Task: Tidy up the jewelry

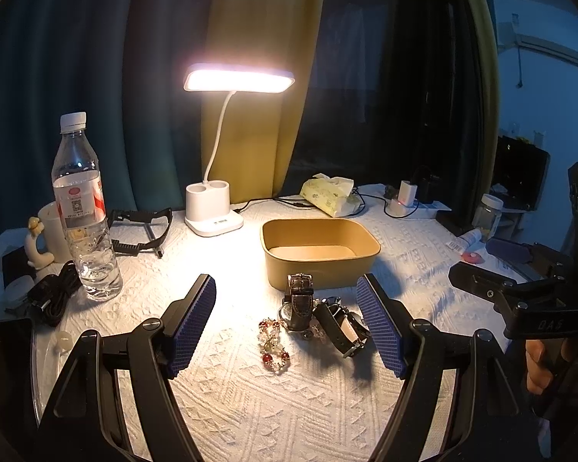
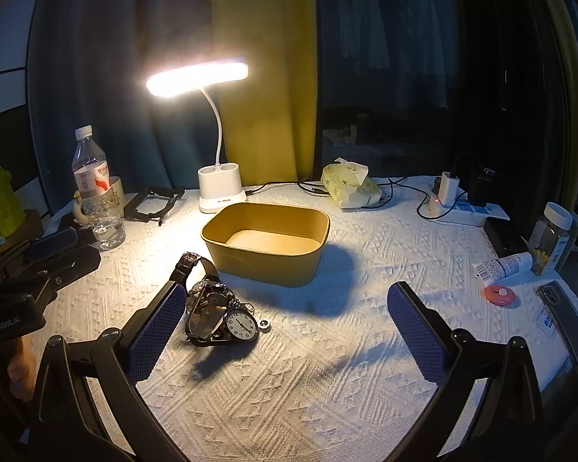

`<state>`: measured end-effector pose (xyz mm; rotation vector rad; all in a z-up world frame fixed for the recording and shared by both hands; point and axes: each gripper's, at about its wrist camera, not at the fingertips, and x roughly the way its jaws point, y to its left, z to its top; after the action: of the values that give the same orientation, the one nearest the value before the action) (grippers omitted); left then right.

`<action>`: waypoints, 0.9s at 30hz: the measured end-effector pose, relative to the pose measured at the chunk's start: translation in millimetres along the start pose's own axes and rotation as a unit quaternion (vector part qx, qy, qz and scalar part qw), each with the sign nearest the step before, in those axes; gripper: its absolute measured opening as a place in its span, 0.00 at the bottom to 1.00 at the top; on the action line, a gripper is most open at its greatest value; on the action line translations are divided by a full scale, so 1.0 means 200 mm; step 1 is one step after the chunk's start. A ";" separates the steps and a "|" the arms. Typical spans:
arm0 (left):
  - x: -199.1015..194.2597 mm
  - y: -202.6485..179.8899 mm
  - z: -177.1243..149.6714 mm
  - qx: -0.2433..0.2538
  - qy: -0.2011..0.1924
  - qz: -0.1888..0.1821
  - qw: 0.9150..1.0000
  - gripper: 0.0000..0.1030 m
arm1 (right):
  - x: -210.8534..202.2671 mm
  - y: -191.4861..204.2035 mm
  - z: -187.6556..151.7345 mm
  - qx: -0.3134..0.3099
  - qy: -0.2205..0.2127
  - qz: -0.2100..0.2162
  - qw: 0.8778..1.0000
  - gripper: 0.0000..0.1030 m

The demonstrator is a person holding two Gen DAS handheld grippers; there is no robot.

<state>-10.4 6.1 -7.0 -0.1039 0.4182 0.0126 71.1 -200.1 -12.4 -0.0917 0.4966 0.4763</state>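
While both grippers are held above the bench (image 1: pixel 250 404), nothing is gripped by either. The fingers of the left gripper (image 1: pixel 287 325) are spread wide, and the jewelry pile is framed between them: a beaded bracelet (image 1: pixel 274 344) with red and pale beads lies nearest the camera, and just beyond it a leather-strap watch (image 1: pixel 299 302) is heaped against a second watch (image 1: pixel 345 327) with a dark band. The pile is seen resting on the white textured cloth, right in front of the yellow-brown box (image 1: pixel 320 252), whose near wall is almost touched by the upright strap.

The fingers of the right gripper (image 2: pixel 287 333) are likewise spread wide over bare cloth. In the right wrist view the pile sits just beside the left finger (image 2: pixel 156 333); a round pocket watch (image 2: pixel 242 326) with a white dial faces up at its near edge, and a small ring (image 2: pixel 265 324) lies just beside it. The box (image 2: pixel 266 258) is seen with nothing inside.

A lit desk lamp (image 1: pixel 215 215) stands behind the box, a water bottle (image 1: pixel 83 208) to the left, and a tissue pack (image 1: pixel 329 196) toward the back.
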 end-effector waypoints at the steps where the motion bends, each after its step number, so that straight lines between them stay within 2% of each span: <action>1: 0.00 0.00 0.00 0.000 0.000 0.000 1.000 0.76 | 0.00 0.00 0.00 0.000 0.000 0.001 1.000 1.00; 27: 0.00 0.00 -0.01 -0.002 0.000 0.000 1.000 0.76 | 0.00 0.01 -0.01 0.001 0.001 -0.003 1.000 1.00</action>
<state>-11.9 5.5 -8.4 -0.1085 0.4176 0.0128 69.6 -199.1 -14.7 -0.0911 0.4985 0.4693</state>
